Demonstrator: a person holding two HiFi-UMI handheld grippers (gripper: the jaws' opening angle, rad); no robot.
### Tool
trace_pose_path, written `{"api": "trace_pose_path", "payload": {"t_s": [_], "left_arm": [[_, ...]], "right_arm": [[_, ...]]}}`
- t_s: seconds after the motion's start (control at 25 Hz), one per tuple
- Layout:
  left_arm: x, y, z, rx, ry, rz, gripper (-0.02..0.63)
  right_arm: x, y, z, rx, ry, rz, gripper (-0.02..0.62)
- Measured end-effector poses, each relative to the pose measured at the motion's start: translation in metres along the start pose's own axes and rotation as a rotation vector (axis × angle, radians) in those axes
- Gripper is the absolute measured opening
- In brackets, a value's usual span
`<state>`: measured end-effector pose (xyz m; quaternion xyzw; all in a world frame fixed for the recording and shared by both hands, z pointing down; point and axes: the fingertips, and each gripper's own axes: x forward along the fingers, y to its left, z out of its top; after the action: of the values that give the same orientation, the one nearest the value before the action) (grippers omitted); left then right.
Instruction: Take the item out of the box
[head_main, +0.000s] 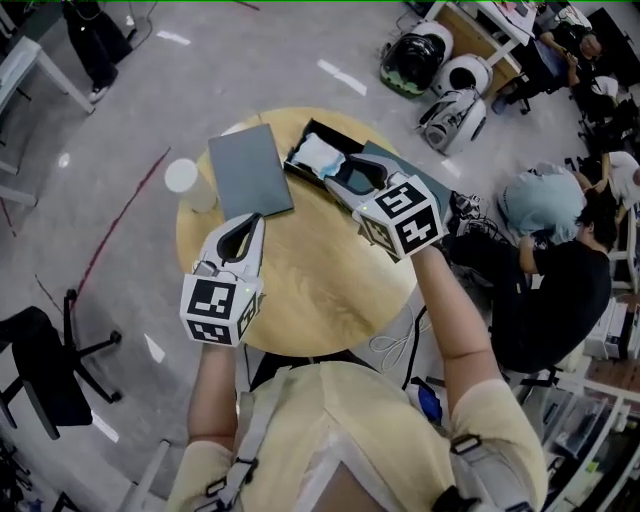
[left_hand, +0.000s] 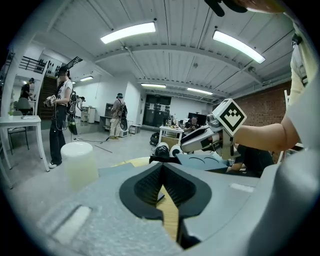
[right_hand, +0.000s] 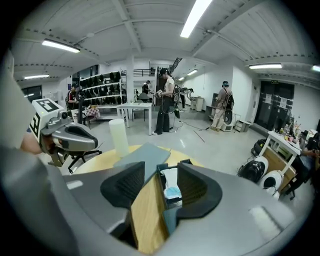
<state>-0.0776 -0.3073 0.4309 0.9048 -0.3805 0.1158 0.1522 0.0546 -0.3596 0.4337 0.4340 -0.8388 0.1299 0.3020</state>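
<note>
The white-and-blue item in the black box is best straddled squarely by the wide-open, empty right gripper, the closed, empty left gripper kept clear.

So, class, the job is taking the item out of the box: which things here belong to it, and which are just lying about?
Job: open black box; white-and-blue item inside it; right gripper, open, pointing at it.
Lying about: flat grey panel; pale cup; left gripper, shut, empty.
</note>
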Motion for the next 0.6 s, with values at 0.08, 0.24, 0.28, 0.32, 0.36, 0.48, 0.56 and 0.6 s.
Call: {"api": "trace_pose_path", "payload": {"t_s": [0.08, 0.24, 0.28, 0.32, 0.36, 0.48, 0.56, 0.6], "left_arm": [[0.013, 0.005, 0.0, -0.001, 0.006, -0.017, 0.002], [0.035, 0.019, 0.001, -0.002, 0.015, -0.039, 0.002], [0.04, 0.02, 0.0, -0.005, 0.02, -0.049, 0.002], [0.045, 0.021, -0.001, -0.009, 0.026, -0.06, 0.002], [0.05, 0.021, -0.003, -0.013, 0.032, -0.07, 0.002], [0.064, 0.024, -0.01, -0.022, 0.057, -0.095, 0.002], [0.073, 0.024, -0.014, -0.018, 0.073, -0.106, 0.002], [0.077, 0.024, -0.016, -0.015, 0.079, -0.111, 0.002]], "right_arm": [[0.012, -0.01, -0.003, 0.008, 0.029, -0.008, 0.207], [0.038, -0.026, -0.01, 0.01, 0.093, -0.011, 0.207], [0.043, -0.029, -0.013, 0.011, 0.113, -0.014, 0.207], [0.048, -0.032, -0.017, 0.013, 0.133, -0.015, 0.207], [0.052, -0.035, -0.021, 0.012, 0.152, -0.016, 0.207], [0.068, -0.04, -0.027, 0.005, 0.191, -0.008, 0.207], [0.078, -0.042, -0.03, 0.003, 0.214, 0.0, 0.207], [0.083, -0.044, -0.032, 0.001, 0.227, 0.003, 0.208]]}}
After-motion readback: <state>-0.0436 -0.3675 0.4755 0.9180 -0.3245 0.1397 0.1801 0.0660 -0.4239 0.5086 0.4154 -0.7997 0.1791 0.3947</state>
